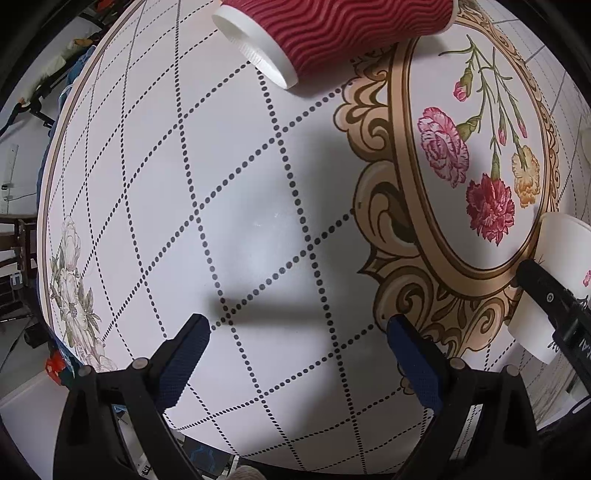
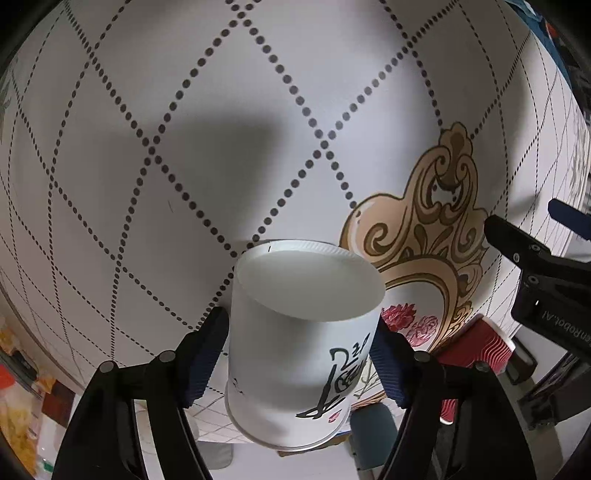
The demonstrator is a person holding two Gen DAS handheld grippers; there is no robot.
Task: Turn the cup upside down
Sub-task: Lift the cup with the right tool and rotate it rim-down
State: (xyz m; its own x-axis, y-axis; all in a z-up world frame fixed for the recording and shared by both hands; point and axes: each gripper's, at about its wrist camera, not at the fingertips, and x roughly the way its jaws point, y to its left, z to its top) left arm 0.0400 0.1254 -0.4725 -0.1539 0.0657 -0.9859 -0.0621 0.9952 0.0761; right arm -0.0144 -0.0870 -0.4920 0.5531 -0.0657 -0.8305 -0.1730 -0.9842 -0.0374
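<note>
White paper cup pinched by the right gripper, base turned away from the camera.

The right gripper (image 2: 299, 360) clamps the white paper cup with black lettering (image 2: 295, 354) by its sides above the patterned surface (image 2: 184, 147), so a wrist roll can invert it; the left gripper (image 1: 299, 356) hangs spread, holding nothing, clear of the red ribbed paper cup (image 1: 332, 33) lying on its side toward the far edge.
</note>
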